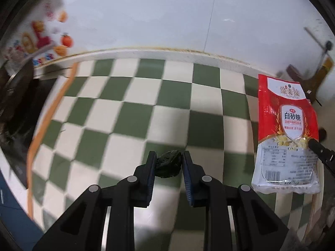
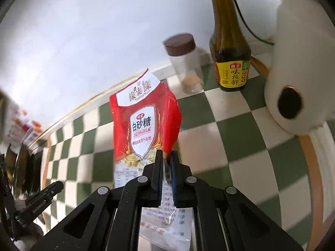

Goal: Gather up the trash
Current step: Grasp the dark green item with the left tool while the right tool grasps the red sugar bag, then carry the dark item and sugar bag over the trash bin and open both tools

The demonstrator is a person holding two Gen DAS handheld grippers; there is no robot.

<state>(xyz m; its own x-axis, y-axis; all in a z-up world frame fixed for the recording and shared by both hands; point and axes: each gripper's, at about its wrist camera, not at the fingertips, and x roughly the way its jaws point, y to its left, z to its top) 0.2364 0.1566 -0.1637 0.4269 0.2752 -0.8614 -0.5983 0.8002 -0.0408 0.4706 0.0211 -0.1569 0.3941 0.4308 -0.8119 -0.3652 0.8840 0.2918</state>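
Above checkered cloth (image 1: 134, 113): R tongs (image 2: 166, 161) pinch sugar bag (image 2: 144, 123) upright, lengthwise vertical; L tongs (image 1: 168, 163) grip dark wad (image 1: 168, 164).

Soft, even daylight is washing over the white wall (image 1: 167, 10), which is glowing palest above the checked tablecloth (image 1: 129, 108) in both wrist views. Shadows are falling short and grey on the tablecloth, darkest right under the black fingers (image 1: 150, 173). Motion blur is smearing the squares left of the sugar bag (image 2: 144, 123), while its print is staying fairly sharp. Fisheye distortion is bending the tablecloth's far edge into an arc, and black corners are ringing both pictures.
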